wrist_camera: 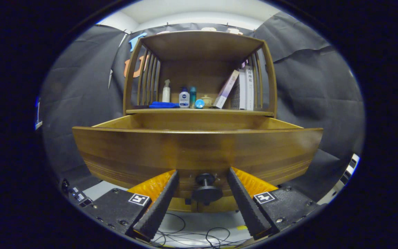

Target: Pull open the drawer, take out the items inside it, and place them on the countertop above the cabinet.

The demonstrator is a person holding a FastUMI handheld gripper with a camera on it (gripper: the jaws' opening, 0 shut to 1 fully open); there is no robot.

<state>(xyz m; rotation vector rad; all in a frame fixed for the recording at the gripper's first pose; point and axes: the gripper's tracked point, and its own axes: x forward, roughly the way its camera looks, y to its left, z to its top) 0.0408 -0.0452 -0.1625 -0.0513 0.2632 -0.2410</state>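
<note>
The drawer (197, 152) is standing pulled out from the cabinet (199, 69), so the opening step appears complete. The gripper (202, 181) is sitting with its fingers spread, flanking the drawer knob (205, 188) without pressing on it. The drawer front is hiding the interior, so its contents cannot be identified; removal and placement on the countertop (199, 111), which is already carrying bottles (184, 98) and books (244, 89), are judged outstanding.

drawer (197, 152) interior hidden behind its front panel
</note>
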